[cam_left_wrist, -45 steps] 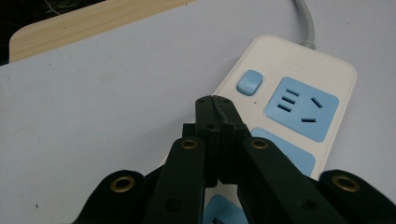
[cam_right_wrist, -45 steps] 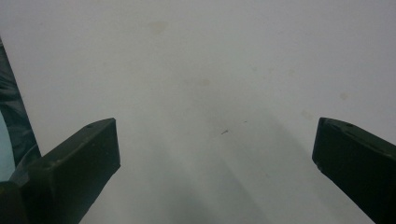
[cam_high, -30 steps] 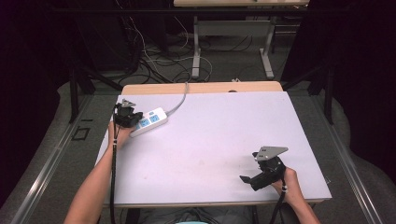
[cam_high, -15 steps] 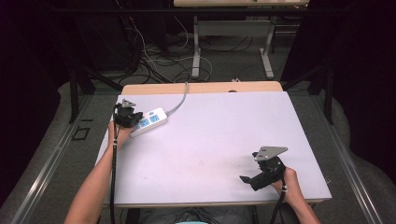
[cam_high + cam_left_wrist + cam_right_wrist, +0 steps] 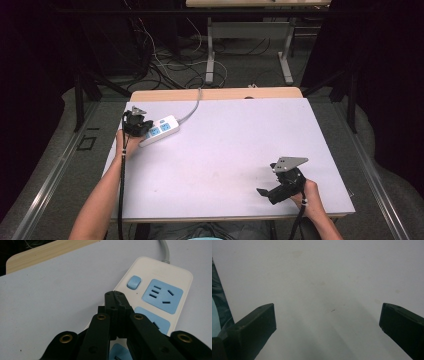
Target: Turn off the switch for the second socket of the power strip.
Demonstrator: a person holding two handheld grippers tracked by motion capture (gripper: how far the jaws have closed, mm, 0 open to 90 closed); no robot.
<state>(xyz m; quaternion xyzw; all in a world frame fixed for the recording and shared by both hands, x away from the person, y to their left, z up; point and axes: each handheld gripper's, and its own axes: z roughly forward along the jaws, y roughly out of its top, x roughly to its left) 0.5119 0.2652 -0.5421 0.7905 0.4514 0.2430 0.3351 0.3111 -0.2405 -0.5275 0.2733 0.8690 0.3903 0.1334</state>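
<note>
A white power strip (image 5: 160, 129) with blue sockets lies at the table's back left, and its grey cable (image 5: 193, 106) runs off the far edge. My left gripper (image 5: 137, 125) sits at the strip's near end. In the left gripper view its jaws (image 5: 114, 293) are pressed together with nothing between them. Their tips hang over the power strip (image 5: 160, 290), just short of the blue switch (image 5: 134, 282). My right gripper (image 5: 267, 194) rests near the front right of the table. Its jaws (image 5: 327, 312) stand wide apart over bare white tabletop.
The white table (image 5: 230, 145) has a wooden strip (image 5: 215, 94) along its far edge. Beyond it on the floor lie tangled cables (image 5: 165, 70) and the legs of another table (image 5: 211, 55). A metal rail (image 5: 50, 185) runs along the floor at left.
</note>
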